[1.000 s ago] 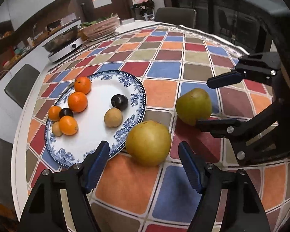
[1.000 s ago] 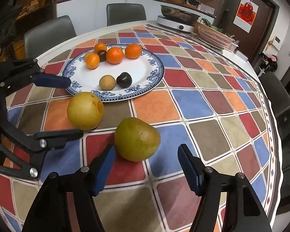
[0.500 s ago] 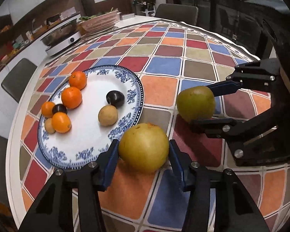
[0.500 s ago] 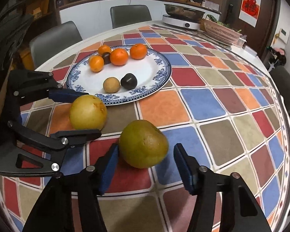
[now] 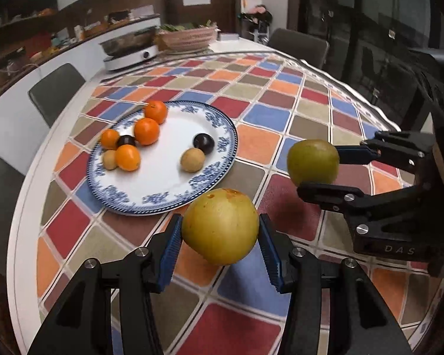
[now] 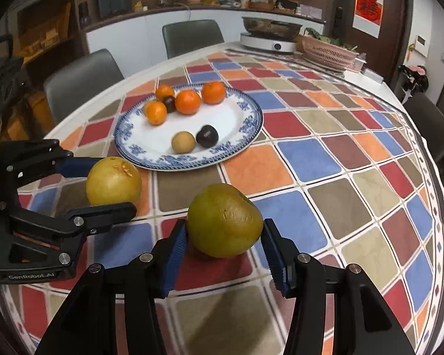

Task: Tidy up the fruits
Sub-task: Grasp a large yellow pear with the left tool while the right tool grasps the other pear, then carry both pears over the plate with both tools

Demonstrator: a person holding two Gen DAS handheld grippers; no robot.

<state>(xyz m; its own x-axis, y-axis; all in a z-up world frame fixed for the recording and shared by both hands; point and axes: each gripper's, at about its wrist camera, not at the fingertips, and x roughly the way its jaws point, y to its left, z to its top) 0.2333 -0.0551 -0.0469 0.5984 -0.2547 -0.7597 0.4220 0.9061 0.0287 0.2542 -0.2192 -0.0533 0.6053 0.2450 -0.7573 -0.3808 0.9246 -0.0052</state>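
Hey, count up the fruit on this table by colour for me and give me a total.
Orange: 4, all on the blue-and-white plate, e.g. one tangerine
Dark purple: 2, e.g. one plum
Tan: 2, e.g. one small tan fruit
Yellow: 1, the yellow pear in the left tool
Green: 1, the green pear in the right tool
Total: 10

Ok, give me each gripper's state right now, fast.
Left gripper: shut on the yellow pear.
Right gripper: shut on the green pear.
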